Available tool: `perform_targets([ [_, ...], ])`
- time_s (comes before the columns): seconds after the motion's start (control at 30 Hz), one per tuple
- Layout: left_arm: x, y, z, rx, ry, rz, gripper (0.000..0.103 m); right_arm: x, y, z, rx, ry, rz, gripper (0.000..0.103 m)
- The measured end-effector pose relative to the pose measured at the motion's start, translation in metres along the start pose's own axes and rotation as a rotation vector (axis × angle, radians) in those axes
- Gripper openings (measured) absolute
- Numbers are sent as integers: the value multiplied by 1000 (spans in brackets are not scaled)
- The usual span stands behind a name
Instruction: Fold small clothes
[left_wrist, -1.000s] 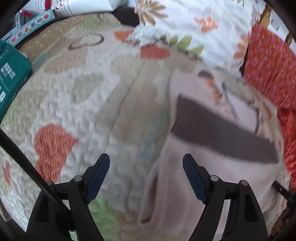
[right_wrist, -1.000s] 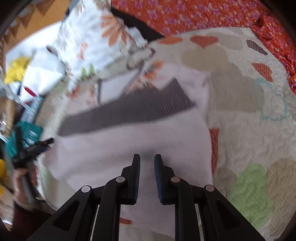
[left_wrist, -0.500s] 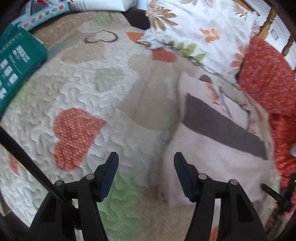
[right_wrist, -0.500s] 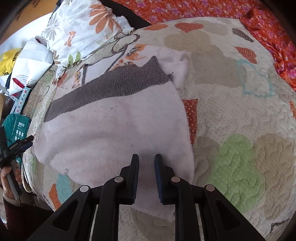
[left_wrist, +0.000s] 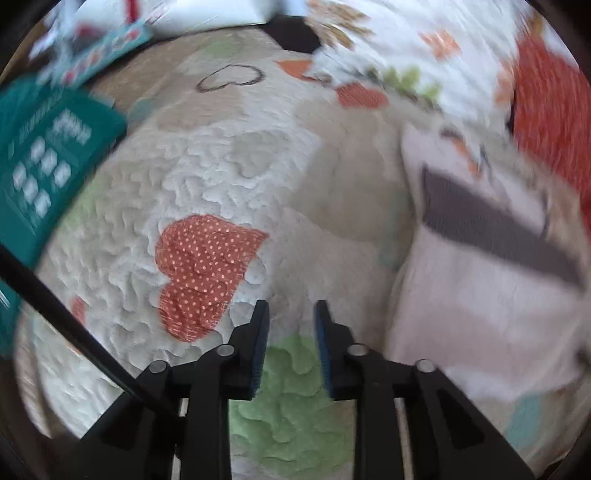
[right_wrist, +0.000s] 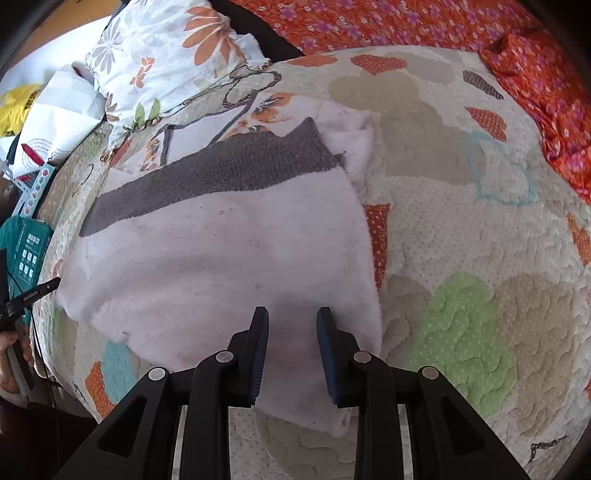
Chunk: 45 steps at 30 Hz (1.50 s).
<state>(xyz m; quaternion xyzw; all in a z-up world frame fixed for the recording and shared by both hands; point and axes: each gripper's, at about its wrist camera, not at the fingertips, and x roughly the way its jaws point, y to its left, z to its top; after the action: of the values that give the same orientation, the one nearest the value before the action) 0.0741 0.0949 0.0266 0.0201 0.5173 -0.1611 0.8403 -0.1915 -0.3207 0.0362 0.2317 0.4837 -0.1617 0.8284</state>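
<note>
We see the pale pink garment (right_wrist: 221, 266) lying folded on the heart-patterned quilt (right_wrist: 461, 236) of the bed, its grey ribbed band (right_wrist: 218, 173) running across the far edge, beside a floral pillow (right_wrist: 166, 55). Our right gripper (right_wrist: 291, 332) hangs over the near edge of the garment with its jaws released, a clear gap between them and nothing gripped (cloth shows through the gap, but the pads do not pinch it). An orange flowered cover (right_wrist: 406, 26) lies along the far side of the quilt.

In the left wrist view, which is blurred, our left gripper (left_wrist: 290, 325) is over bare quilt, above a green patch (left_wrist: 291, 398) and just right of a dotted red heart (left_wrist: 199, 273). Its jaws are parted by a narrow gap and hold nothing. The garment (left_wrist: 487, 302) lies off to its right, apart from the fingers. A teal box (left_wrist: 48, 162) sits at the left edge of the quilt.
</note>
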Motion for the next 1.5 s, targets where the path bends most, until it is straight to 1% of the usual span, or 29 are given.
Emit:
perform_targets([
  [0.03, -3, 8, 1, -70, -6, -51, 54, 0, -1, -1, 4, 1, 4, 29],
  [0.07, -6, 16, 2, -133, -24, -86, 69, 1, -2, -1, 8, 2, 9, 30],
  [0.1, -9, 20, 2, -168, -40, -104, 72, 2, -3, -2, 9, 3, 11, 31],
  [0.13, -12, 22, 2, -194, -56, -120, 73, 3, -3, -2, 9, 2, 12, 32],
  [0.2, -14, 21, 2, -194, -63, -116, 74, 4, -2, -3, 6, -2, 10, 34],
  [0.23, -15, 19, 0, -192, -63, -107, 75, 4, -1, -3, 6, -5, 7, 38],
  [0.3, -16, 14, -2, -189, -54, -113, 75, 5, 3, -4, 5, -13, 8, 46],
  [0.37, -18, 9, -4, -189, -46, -126, 75, 7, 8, -5, -4, -22, 2, 56],
  [0.4, -22, 6, -5, -184, -49, -122, 75, 8, 13, -6, -18, -29, -11, 59],
  [0.47, -29, -7, -6, -150, -61, -84, 75, 10, 24, -10, -62, -46, -43, 70],
  [0.53, -35, -18, -6, -109, -89, -40, 76, 11, 34, -16, -106, -76, -81, 76],
  [0.57, -41, -24, -7, -85, -110, -20, 79, 13, 41, -22, -138, -108, -120, 77],
  [0.6, -45, -27, -8, -68, -129, -10, 81, 14, 46, -26, -159, -130, -149, 77],
  [0.63, -48, -31, -8, -52, -150, -7, 86, 15, 50, -28, -180, -147, -174, 78],
  [0.67, -51, -34, -8, -43, -164, -10, 87, 15, 50, -29, -186, -152, -181, 78],
  [0.77, -50, -38, -4, -30, -158, -49, 87, 12, 41, -20, -143, -115, -132, 78],
  [0.8, -49, -39, -1, -27, -149, -77, 87, 9, 37, -16, -116, -93, -115, 77],
  [0.83, -47, -39, 1, -25, -141, -105, 87, 5, 36, -14, -95, -94, -106, 77],
  [0.9, -42, -42, 9, -16, -127, -138, 87, -12, 39, -12, -68, -156, -86, 76],
  [0.97, -38, -43, 18, -2, -123, -132, 87, -27, 52, -11, -98, -218, -69, 76],
  [1.07, -32, -45, 33, 6, -137, -94, 87, -35, 72, -7, -159, -264, -76, 76],
  [1.17, -21, -48, 46, -6, -136, -99, 87, -39, 77, 0, -186, -287, -85, 76],
  [1.23, -8, -49, 54, -30, -109, -134, 87, -36, 70, 4, -170, -276, -91, 76],
  [1.33, 21, -52, 63, -82, -35, -197, 87, -26, 55, 9, -125, -253, -84, 76],
  [1.43, 42, -60, 69, -96, 7, -217, 87, -15, 46, 6, -83, -219, -42, 76],
  [1.5, 55, -71, 74, -73, 37, -220, 87, -7, 45, 5, -69, -189, -20, 76],
])
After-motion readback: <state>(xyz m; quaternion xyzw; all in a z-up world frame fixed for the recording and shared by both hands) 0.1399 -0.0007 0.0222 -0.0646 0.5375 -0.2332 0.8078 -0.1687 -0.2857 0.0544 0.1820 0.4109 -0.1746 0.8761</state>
